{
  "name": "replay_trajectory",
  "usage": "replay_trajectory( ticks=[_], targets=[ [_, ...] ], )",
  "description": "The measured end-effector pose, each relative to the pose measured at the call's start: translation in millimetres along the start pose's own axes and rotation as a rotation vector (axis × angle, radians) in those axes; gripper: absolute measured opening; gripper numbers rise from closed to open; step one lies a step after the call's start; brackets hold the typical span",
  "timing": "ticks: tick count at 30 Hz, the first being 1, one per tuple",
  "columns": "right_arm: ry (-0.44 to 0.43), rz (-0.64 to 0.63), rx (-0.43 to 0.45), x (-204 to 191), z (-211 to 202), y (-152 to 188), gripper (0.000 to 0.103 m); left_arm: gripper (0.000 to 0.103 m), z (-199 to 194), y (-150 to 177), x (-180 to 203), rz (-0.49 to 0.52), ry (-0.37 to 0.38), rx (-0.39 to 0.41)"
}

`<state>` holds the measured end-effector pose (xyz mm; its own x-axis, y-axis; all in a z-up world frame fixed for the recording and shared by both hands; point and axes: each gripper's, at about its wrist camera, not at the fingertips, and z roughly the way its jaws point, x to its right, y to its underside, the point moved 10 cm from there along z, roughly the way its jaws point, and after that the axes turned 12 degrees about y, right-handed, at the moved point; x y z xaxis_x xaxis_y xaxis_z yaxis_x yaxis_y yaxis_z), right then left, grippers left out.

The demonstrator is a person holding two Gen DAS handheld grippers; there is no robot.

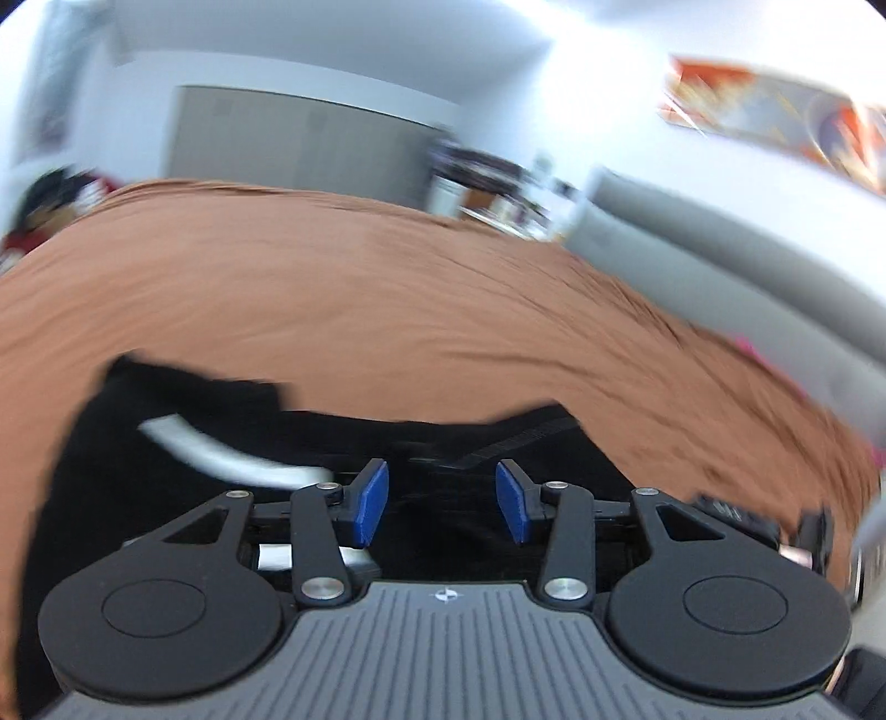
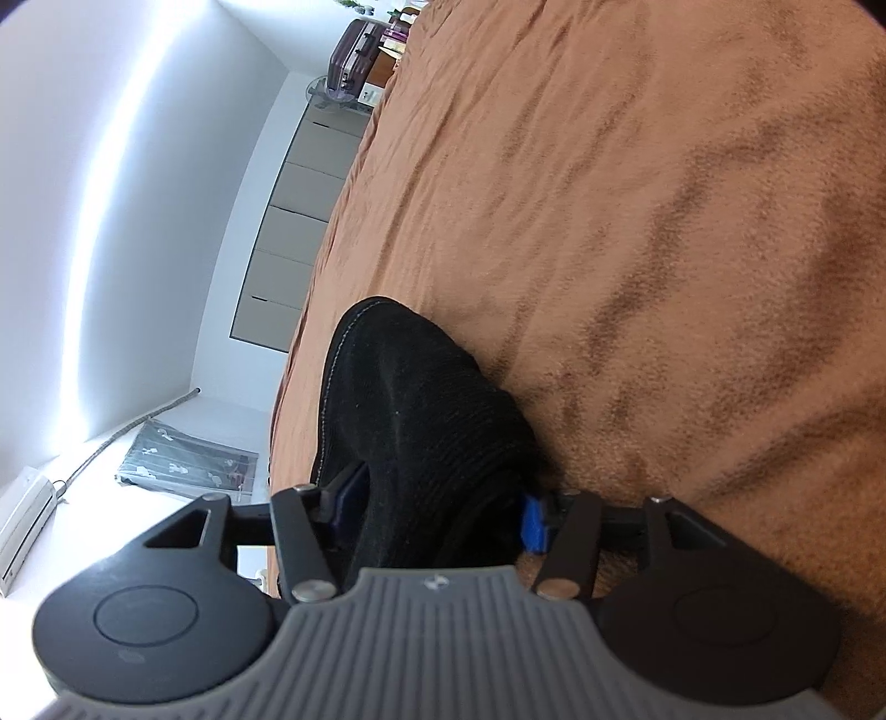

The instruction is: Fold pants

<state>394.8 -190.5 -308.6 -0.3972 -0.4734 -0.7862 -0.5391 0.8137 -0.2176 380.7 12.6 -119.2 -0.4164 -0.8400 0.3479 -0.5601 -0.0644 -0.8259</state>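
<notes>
Black pants [image 1: 166,471] with a white stripe [image 1: 221,459] lie on an orange-brown bedspread [image 1: 387,304]. My left gripper [image 1: 442,501] is open and empty, low over the pants, blue pads apart. In the right wrist view, a bunched black part of the pants [image 2: 421,421] sits between the blue pads of my right gripper [image 2: 437,512]. The jaws stand wide around thick fabric, against the bedspread [image 2: 637,249]. The view is rolled sideways.
A grey padded headboard [image 1: 692,249] runs along the right. Grey cupboards [image 1: 288,144] stand behind the bed, with clutter on a shelf [image 1: 487,183]. A purple suitcase [image 2: 354,50] and a fan [image 2: 326,94] stand beyond the bed. A wall picture [image 1: 775,111] hangs high.
</notes>
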Motion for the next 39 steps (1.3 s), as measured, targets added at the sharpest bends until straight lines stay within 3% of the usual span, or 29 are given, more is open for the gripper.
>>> replay_trajectory(
  ticks=[6, 11, 14, 17, 19, 23, 26, 28, 32, 37, 39],
  targets=[
    [-0.026, 0.026, 0.007, -2, 1, -3, 0.053, 0.049, 61, 20, 39, 0.095, 0.066, -0.114],
    [-0.040, 0.015, 0.007, 1, -5, -2, 0.053, 0.049, 77, 51, 19, 0.059, 0.030, -0.201],
    [-0.045, 0.005, 0.007, 0, -5, -2, 0.053, 0.043, 87, 65, 8, 0.024, 0.017, -0.236],
    [-0.043, -0.011, 0.006, 0, -4, -1, 0.052, 0.043, 84, 73, -2, -0.048, 0.042, -0.217],
    [-0.029, -0.022, -0.009, 0, -3, 0, 0.032, 0.043, 80, 69, -8, -0.120, 0.060, -0.202],
    [-0.068, -0.060, 0.010, -15, -14, -1, 0.028, 0.042, 59, 52, -13, -0.194, 0.085, -0.147],
    [-0.086, -0.104, 0.043, -39, -25, -1, 0.028, 0.051, 26, 29, -17, -0.201, 0.077, -0.044],
    [-0.103, -0.122, 0.058, -56, -31, 0, 0.028, 0.060, -5, 17, -27, -0.185, 0.021, 0.032],
    [-0.119, -0.185, 0.082, -89, -41, 8, 0.028, 0.064, -85, 13, -73, -0.159, -0.220, 0.136],
    [-0.146, -0.254, 0.105, -123, -52, 23, 0.027, 0.063, -149, 56, -147, -0.307, -0.413, 0.110],
    [-0.160, -0.276, 0.112, -137, -56, 29, 0.027, 0.059, -153, 75, -166, -0.390, -0.411, 0.078]
  ],
)
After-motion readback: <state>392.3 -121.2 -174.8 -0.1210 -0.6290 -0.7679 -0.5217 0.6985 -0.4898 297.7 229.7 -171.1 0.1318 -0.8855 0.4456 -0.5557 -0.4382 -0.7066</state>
